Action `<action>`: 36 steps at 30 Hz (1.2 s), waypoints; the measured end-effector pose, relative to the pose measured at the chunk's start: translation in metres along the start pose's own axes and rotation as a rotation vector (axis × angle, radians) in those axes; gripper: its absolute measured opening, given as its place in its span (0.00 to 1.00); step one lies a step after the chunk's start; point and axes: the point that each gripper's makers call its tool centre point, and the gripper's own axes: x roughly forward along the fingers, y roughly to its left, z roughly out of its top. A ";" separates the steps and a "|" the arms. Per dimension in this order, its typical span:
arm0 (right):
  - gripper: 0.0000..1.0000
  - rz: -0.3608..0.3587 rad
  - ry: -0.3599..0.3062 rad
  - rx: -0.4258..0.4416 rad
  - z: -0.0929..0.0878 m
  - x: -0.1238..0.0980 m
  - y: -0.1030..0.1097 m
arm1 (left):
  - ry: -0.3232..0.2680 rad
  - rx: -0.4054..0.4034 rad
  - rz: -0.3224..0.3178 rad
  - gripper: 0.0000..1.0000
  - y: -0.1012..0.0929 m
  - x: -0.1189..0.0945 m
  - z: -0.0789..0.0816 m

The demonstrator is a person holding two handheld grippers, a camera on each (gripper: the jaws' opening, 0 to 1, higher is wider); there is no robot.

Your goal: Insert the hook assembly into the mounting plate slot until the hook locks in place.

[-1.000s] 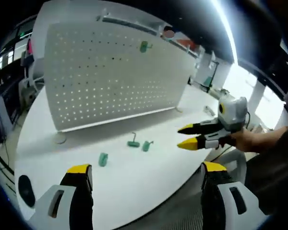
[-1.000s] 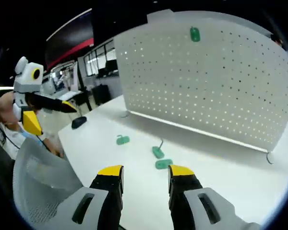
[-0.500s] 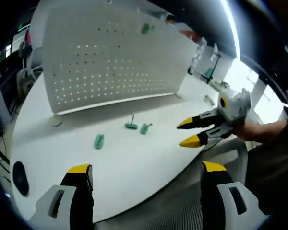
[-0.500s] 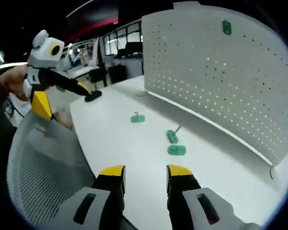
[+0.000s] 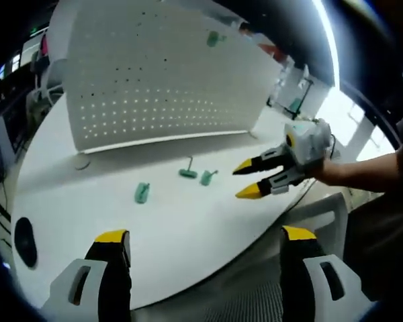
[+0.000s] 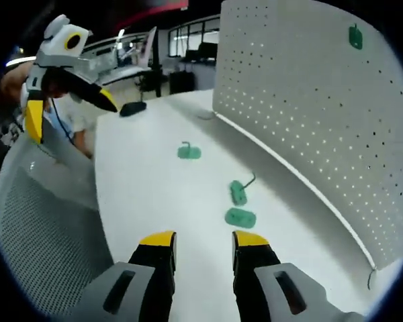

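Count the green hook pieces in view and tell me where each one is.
4. One hook hangs high on the pegboard. Three lie on the white table: one apart, two close together nearer the right gripper. Others may be hidden.

Pegboard [image 6: 302, 100] is walling off the table's [image 6: 154, 194] far side; three hooks [image 6: 240, 217] are lying before it, bare tabletop surrounding them.

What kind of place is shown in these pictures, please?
Probably an office or lab workspace. A white table carries an upright white pegboard and small green hooks, and desks and chairs stand behind under strip lighting.
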 end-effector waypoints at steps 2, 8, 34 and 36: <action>0.32 -0.004 0.018 -0.020 -0.003 0.004 -0.007 | 0.002 -0.006 0.002 0.94 0.003 0.000 0.000; 0.31 0.014 0.058 -0.054 -0.004 0.020 -0.025 | 0.001 -0.015 0.012 0.93 0.010 0.001 0.005; 0.01 0.114 0.144 -0.442 -0.002 0.057 -0.039 | 0.007 -0.066 0.029 0.89 0.027 0.009 0.006; 0.01 0.119 0.148 -0.460 -0.002 0.058 -0.038 | 0.011 -0.067 0.030 0.89 0.027 0.009 0.006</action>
